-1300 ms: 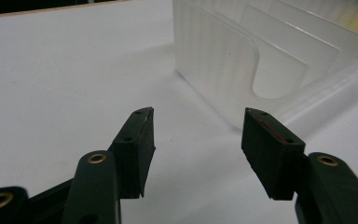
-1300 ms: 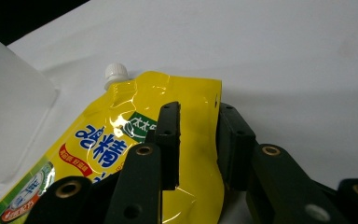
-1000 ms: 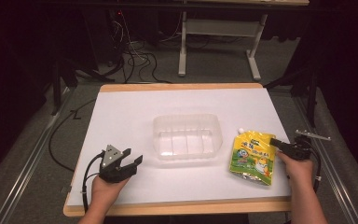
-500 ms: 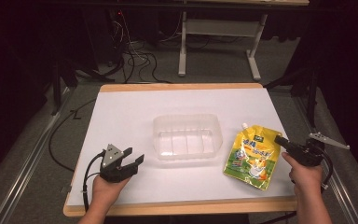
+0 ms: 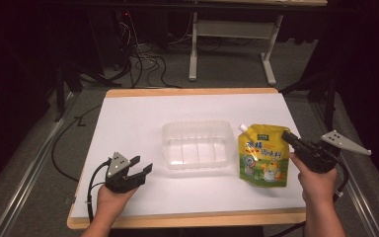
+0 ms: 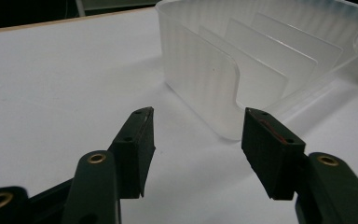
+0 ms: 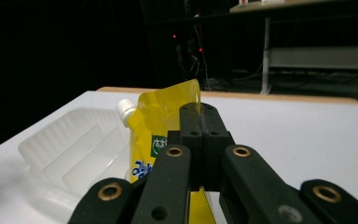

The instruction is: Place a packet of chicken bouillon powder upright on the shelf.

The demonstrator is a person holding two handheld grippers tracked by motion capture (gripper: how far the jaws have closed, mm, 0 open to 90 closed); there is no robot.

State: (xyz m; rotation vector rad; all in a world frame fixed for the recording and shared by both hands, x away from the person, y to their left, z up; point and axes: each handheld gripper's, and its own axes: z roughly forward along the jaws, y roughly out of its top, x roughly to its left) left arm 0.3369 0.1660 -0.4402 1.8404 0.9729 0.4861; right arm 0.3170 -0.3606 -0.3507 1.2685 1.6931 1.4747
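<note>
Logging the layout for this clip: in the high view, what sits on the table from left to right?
Left hand-held gripper with jaws open → clear plastic container → yellow spouted pouch → right hand-held gripper, shut on the pouch's right edge.

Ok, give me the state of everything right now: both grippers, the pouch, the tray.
Left gripper: open, holding nothing, low over the table near the tray's corner.
Right gripper: shut on the pouch's top edge.
Pouch: cap on, gripped at its top right edge, beside the tray.
Tray: upright, empty, untouched by either gripper.
</note>
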